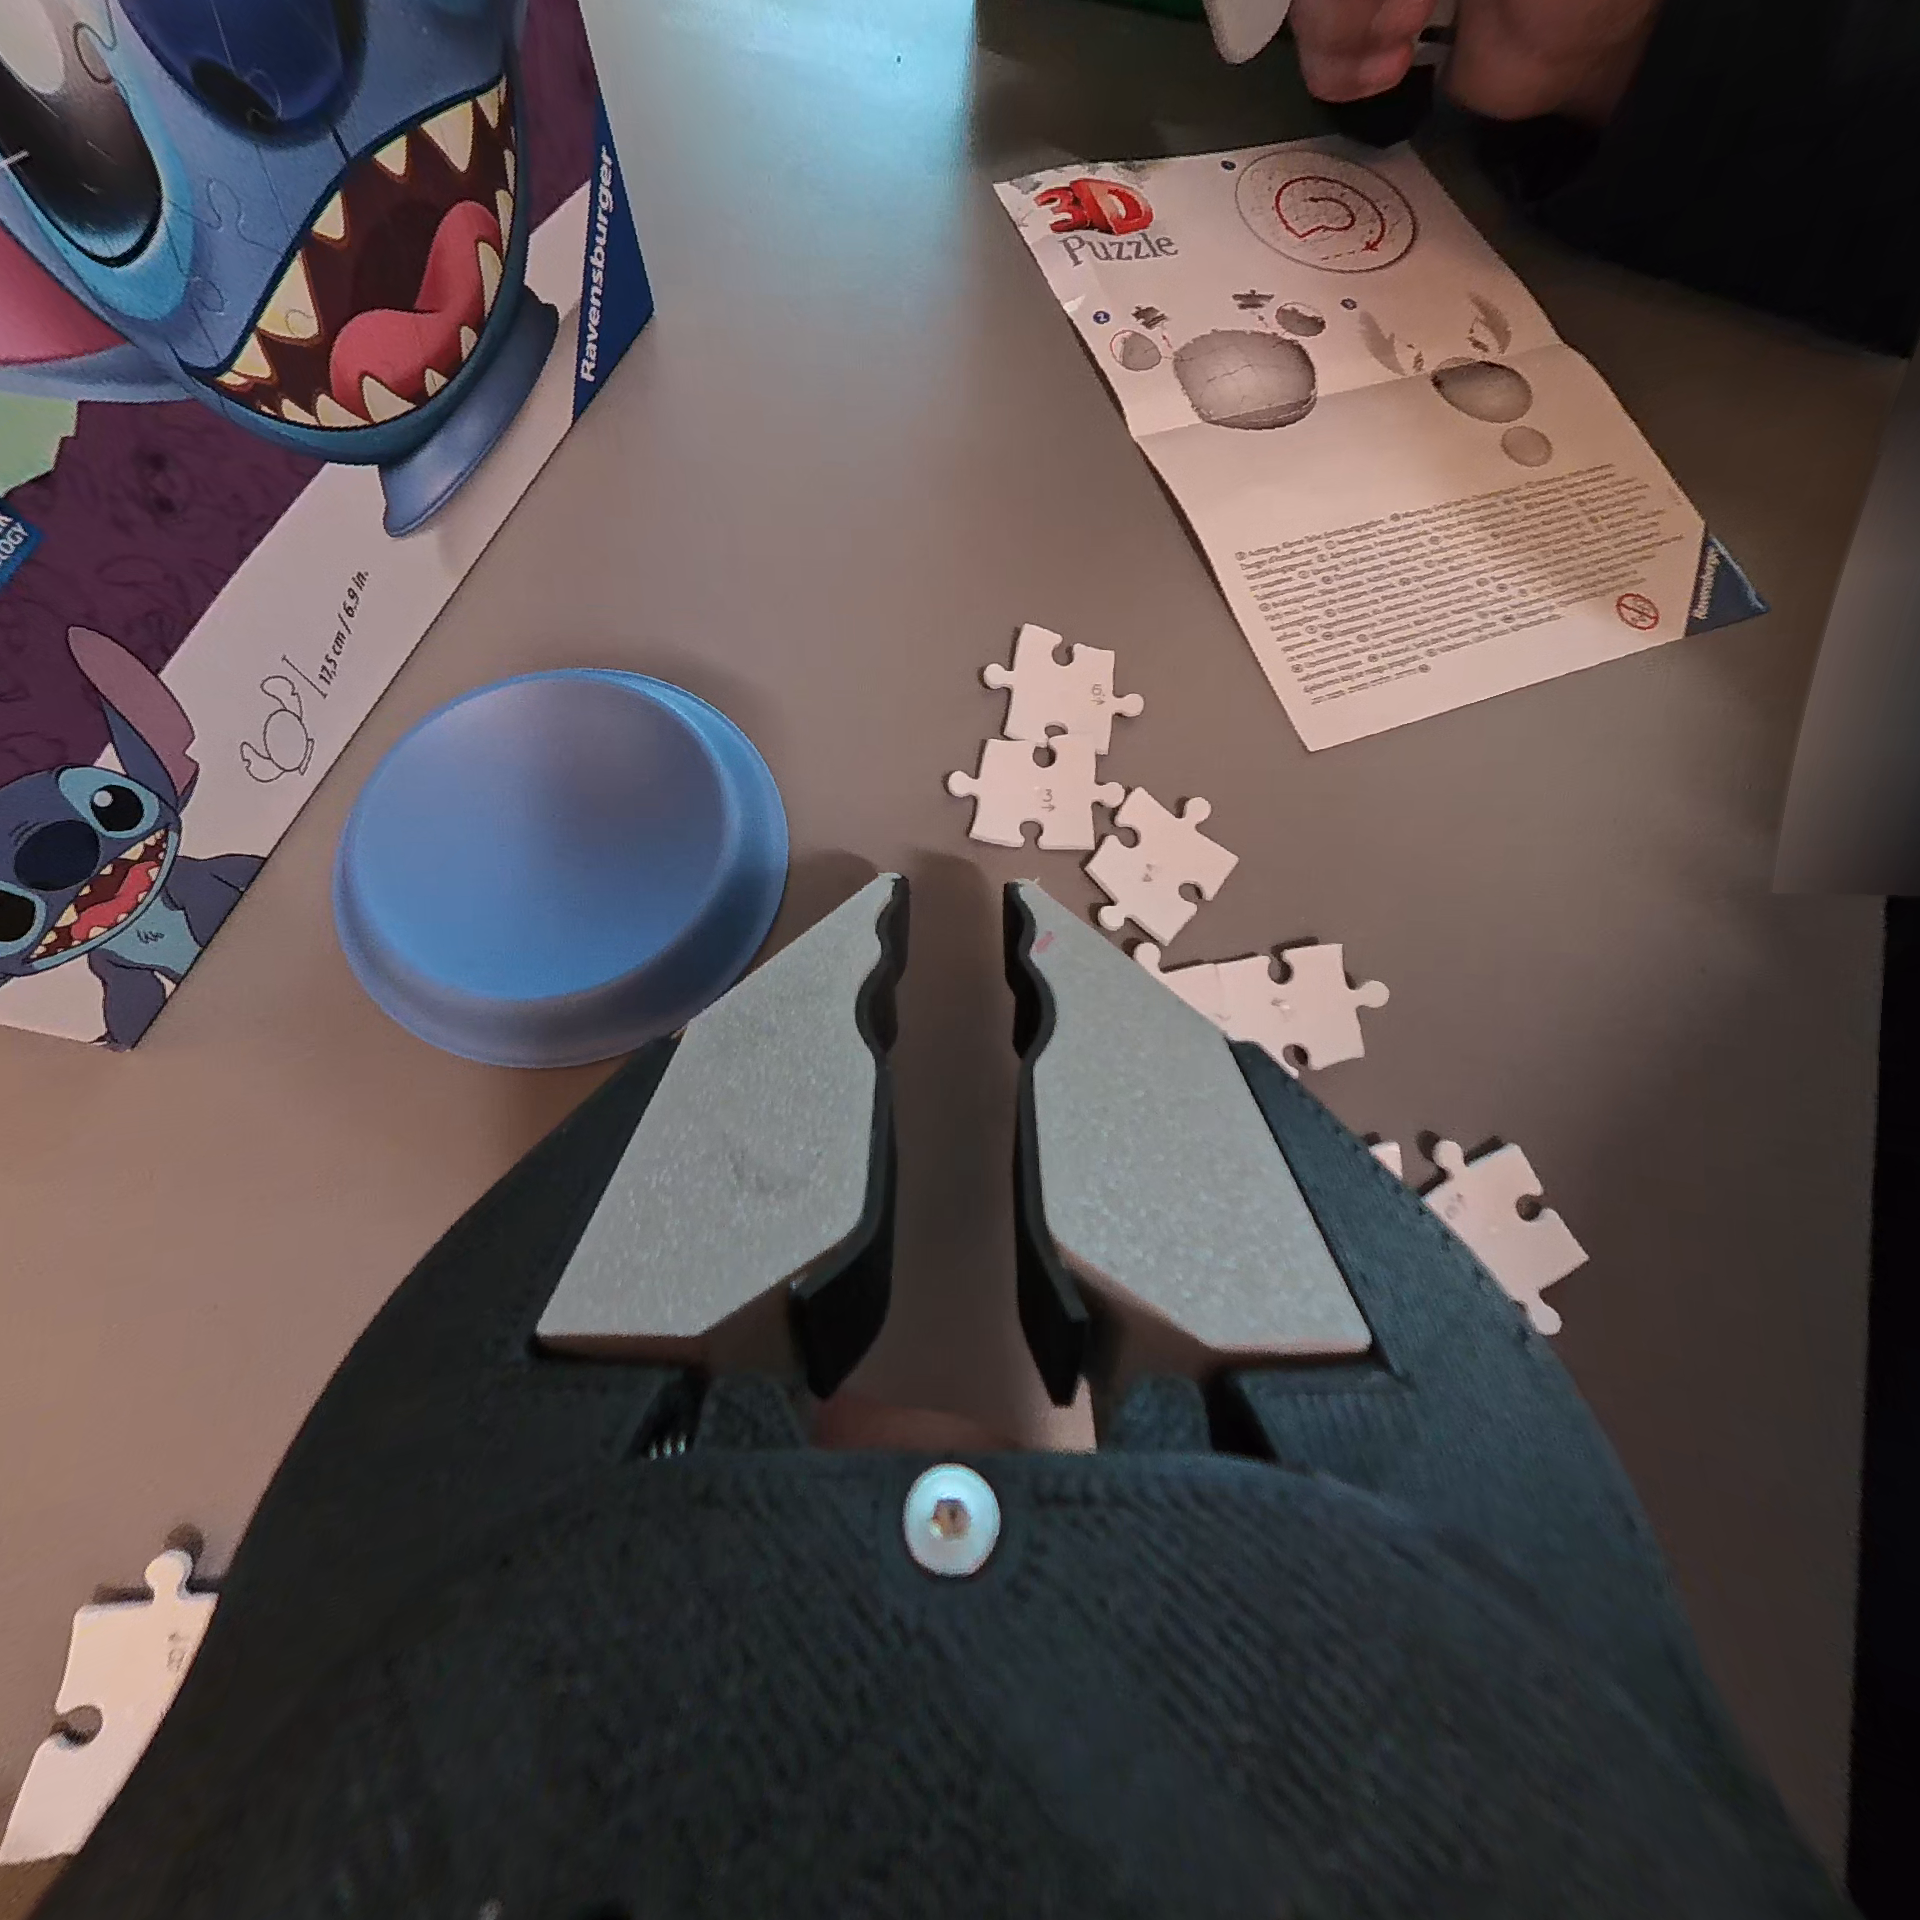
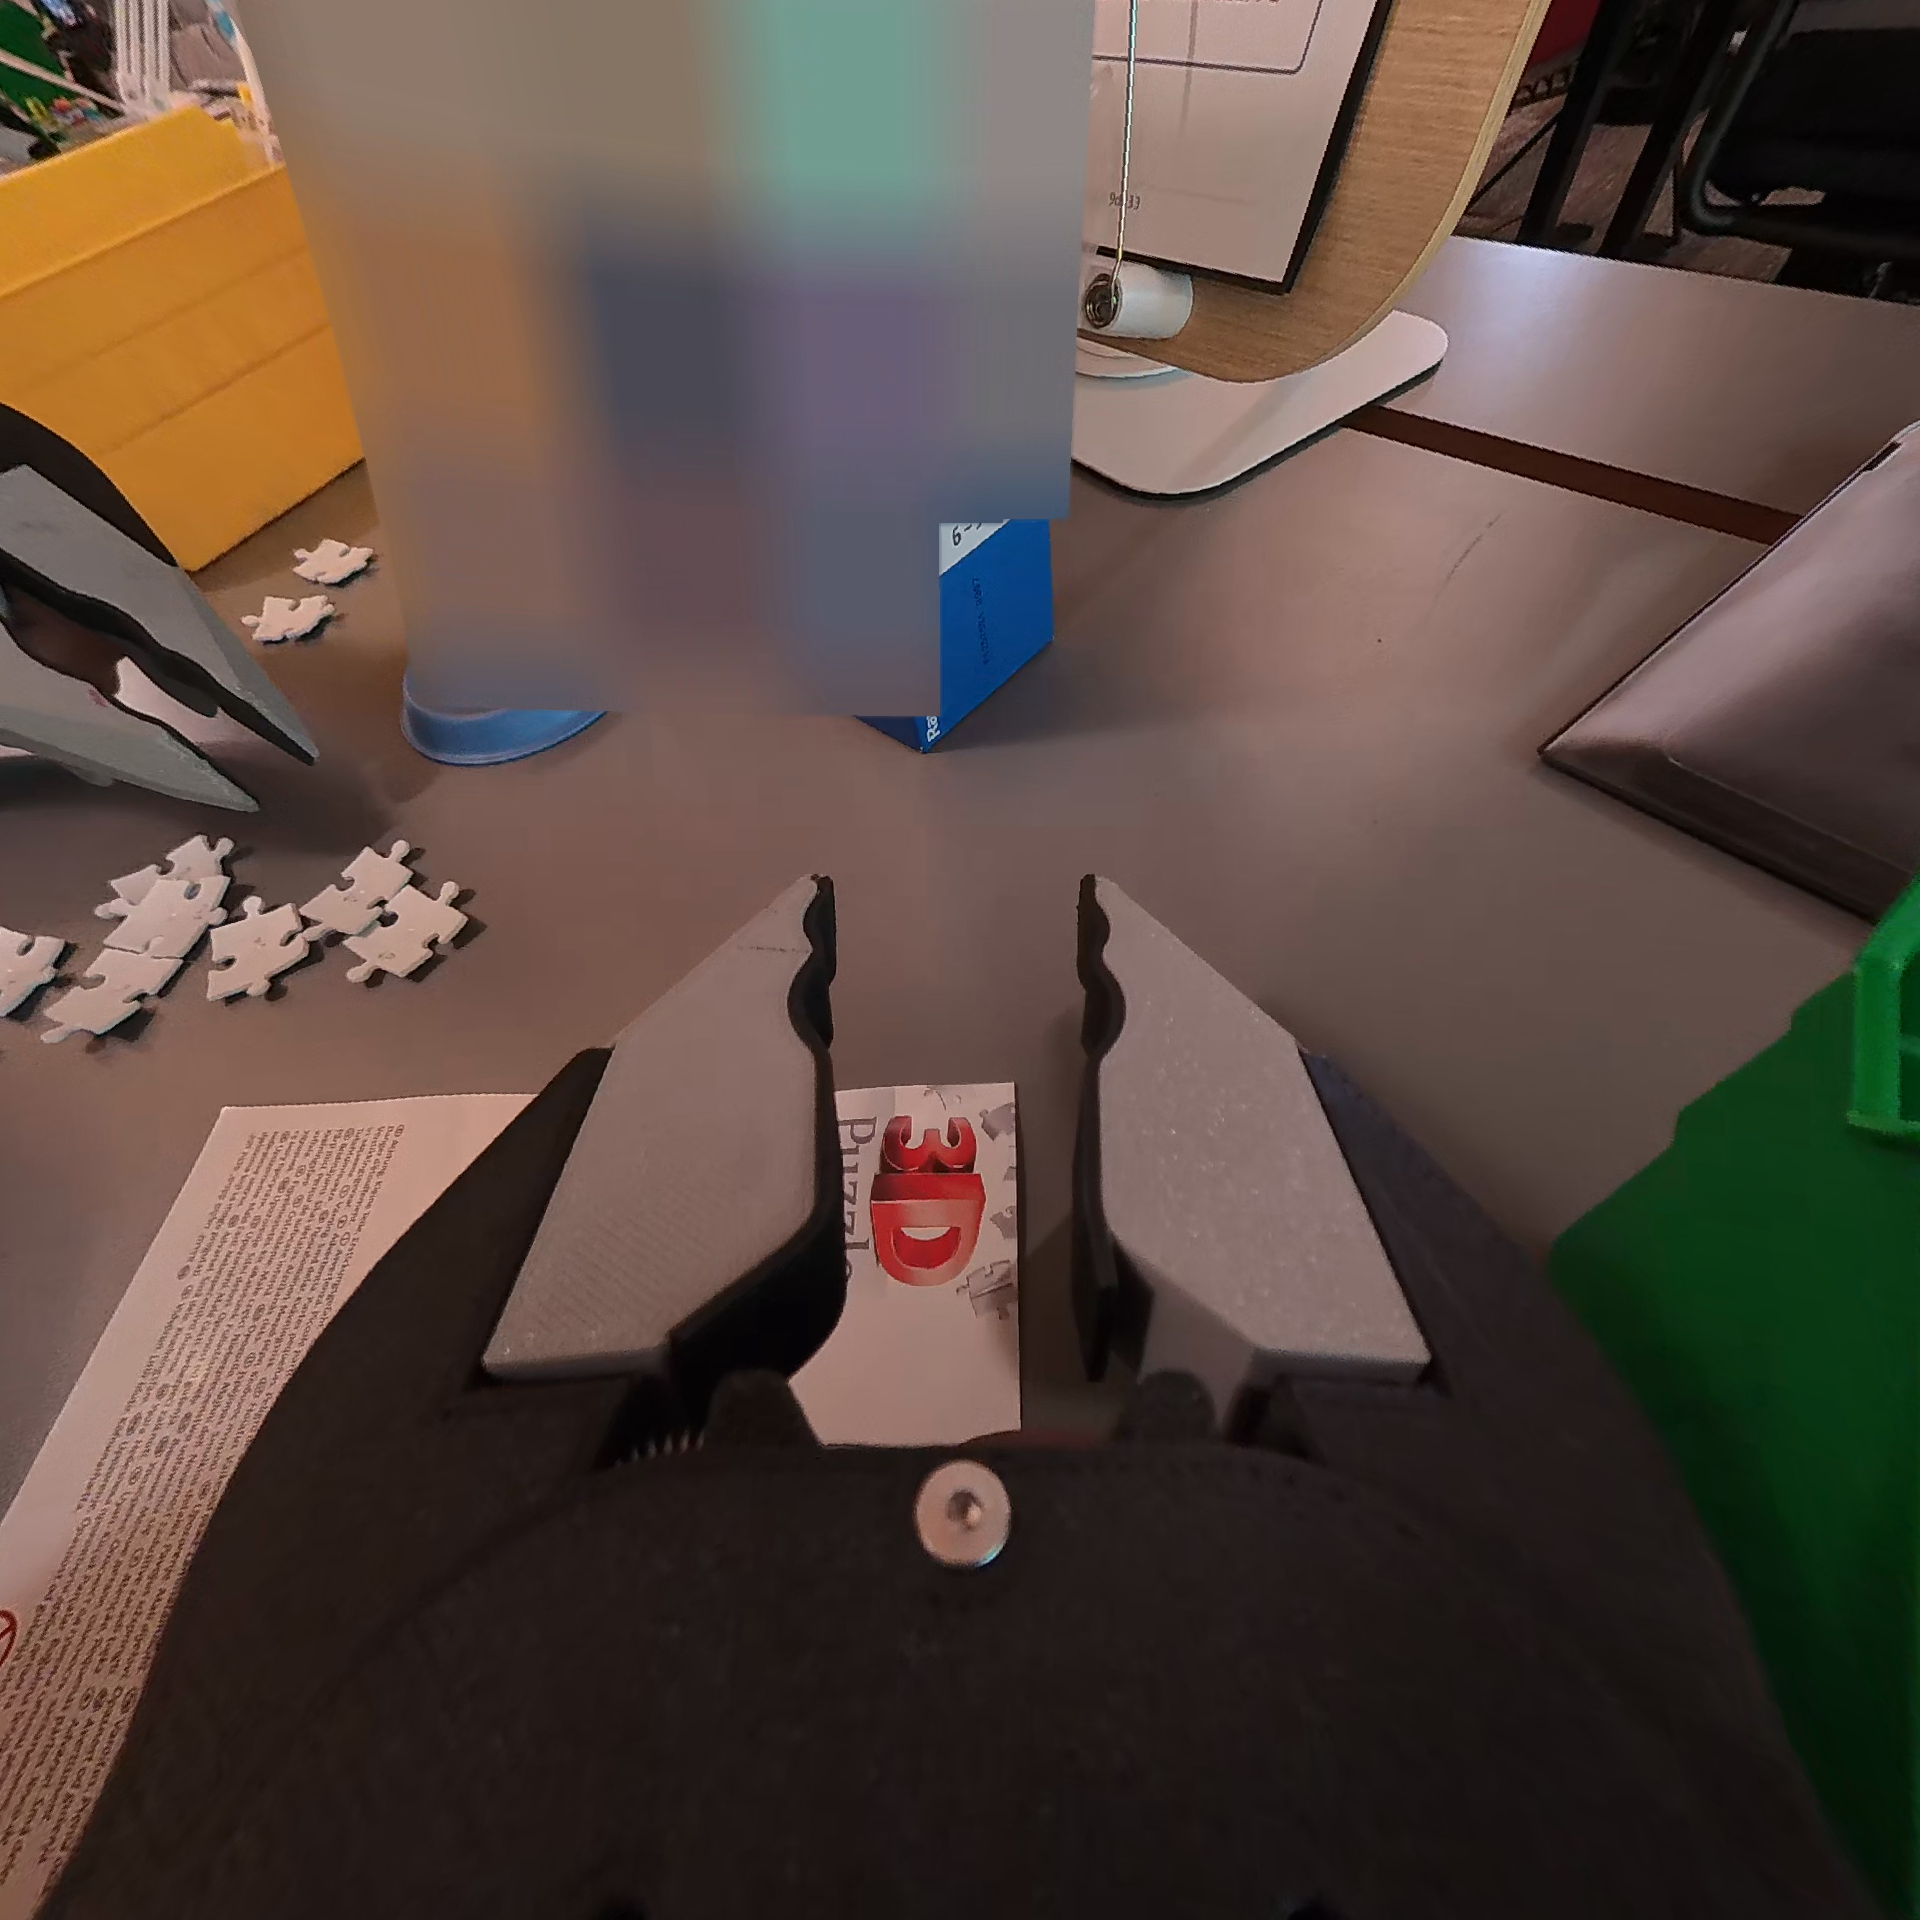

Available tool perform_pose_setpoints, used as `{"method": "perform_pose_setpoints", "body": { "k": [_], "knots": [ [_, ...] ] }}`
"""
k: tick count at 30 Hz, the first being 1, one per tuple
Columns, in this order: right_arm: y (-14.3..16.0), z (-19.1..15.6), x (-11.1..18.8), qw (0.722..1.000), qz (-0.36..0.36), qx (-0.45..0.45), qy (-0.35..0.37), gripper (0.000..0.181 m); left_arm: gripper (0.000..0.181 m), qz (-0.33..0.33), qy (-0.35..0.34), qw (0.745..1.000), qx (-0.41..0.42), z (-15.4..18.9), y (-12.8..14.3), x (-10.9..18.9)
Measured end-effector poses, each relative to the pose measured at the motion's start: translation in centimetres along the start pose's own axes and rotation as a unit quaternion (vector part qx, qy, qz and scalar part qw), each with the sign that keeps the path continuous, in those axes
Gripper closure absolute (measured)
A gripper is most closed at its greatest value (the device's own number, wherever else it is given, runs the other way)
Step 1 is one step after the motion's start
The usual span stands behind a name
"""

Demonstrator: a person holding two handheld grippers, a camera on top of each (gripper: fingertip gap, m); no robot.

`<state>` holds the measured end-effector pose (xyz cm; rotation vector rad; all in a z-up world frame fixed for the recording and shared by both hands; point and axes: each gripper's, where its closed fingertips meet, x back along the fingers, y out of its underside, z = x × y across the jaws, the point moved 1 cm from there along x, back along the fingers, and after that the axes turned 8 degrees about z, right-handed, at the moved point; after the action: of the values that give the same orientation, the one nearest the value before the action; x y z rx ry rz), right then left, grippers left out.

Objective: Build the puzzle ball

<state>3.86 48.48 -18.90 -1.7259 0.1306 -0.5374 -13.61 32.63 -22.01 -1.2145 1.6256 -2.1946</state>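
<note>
Several white puzzle pieces (image 1: 1049,748) lie face down on the grey table, to the right of my left gripper (image 1: 954,894). That gripper is open and empty, just above the table, between the pieces and a round blue stand (image 1: 561,862). My right gripper (image 2: 954,894) is open and empty, hovering over the folded instruction sheet (image 2: 925,1247). In the right wrist view the pieces (image 2: 260,935) lie at the left, the left gripper (image 2: 156,665) shows beyond them, and the blue stand (image 2: 488,732) is behind.
The puzzle box (image 1: 312,364) stands at the left, also in the right wrist view (image 2: 987,623). The instruction sheet (image 1: 1382,416) lies far right. A yellow box (image 2: 156,332), a white stand base (image 2: 1268,405), a grey slab (image 2: 1766,707) and a green bin (image 2: 1766,1351) ring the table. There is about 25 cm between the tips of the two grippers.
</note>
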Motion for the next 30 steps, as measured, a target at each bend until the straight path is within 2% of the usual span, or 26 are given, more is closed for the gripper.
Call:
{"method": "perform_pose_setpoints", "body": {
  "k": [19,23,30],
  "knots": [
    [0.0,0.0,0.0,1.000,-0.001,0.001,0.000,0.137,0.165,-0.002,0.005,1.000,-0.005,0.2,-0.2,0.4],
    [0.0,0.0,0.0,1.000,0.001,0.000,0.000,0.137,0.165,-0.010,0.004,1.000,-0.012,0.0,-0.1,1.1],
    [-0.3,-0.3,0.1,1.000,0.004,0.004,-0.003,0.137,0.167,-0.049,0.044,0.997,-0.044,1.7,0.7,2.4]
  ]
}}
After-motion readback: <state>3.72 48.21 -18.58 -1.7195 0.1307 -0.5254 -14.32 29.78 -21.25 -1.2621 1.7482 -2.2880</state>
